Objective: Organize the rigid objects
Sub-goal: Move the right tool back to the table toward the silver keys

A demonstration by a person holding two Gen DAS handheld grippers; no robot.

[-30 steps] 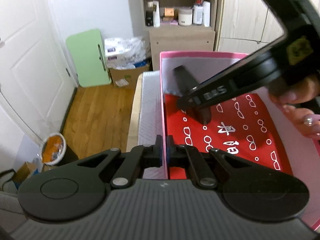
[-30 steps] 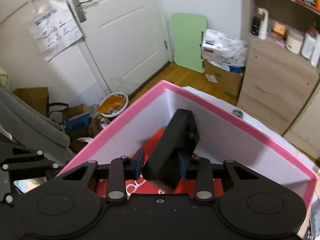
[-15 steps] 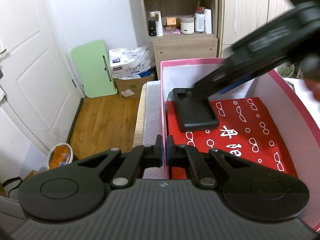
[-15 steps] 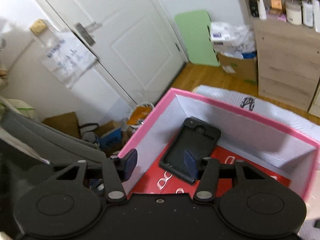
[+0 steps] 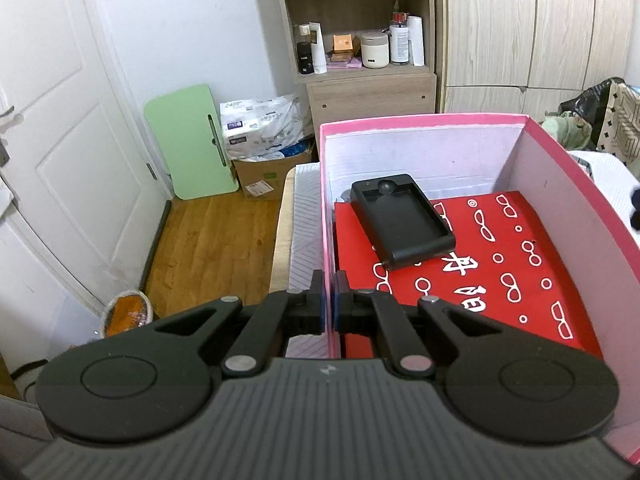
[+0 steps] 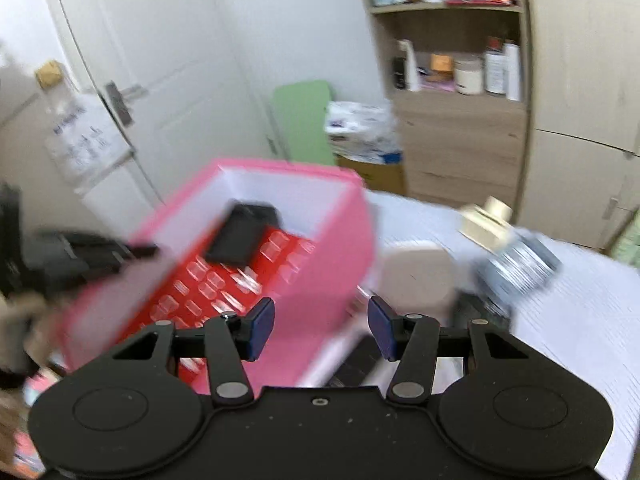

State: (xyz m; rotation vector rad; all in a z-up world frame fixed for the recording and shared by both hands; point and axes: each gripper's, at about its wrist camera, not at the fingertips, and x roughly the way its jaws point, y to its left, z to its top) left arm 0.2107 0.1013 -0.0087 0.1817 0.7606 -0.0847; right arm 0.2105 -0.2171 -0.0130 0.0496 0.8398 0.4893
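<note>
Now that the right gripper [image 6: 321, 329] has let go and swung clear, jaws apart and empty, the black phone case [image 5: 402, 221] lies inside the pink box [image 5: 420, 122]; the left gripper [image 5: 328, 306] stays clamped on the box's wall, and blurred, possibly boxed items wait beside it.

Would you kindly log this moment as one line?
left tongs: shut on pink box wall | right tongs: open, empty | black case: in box
</note>
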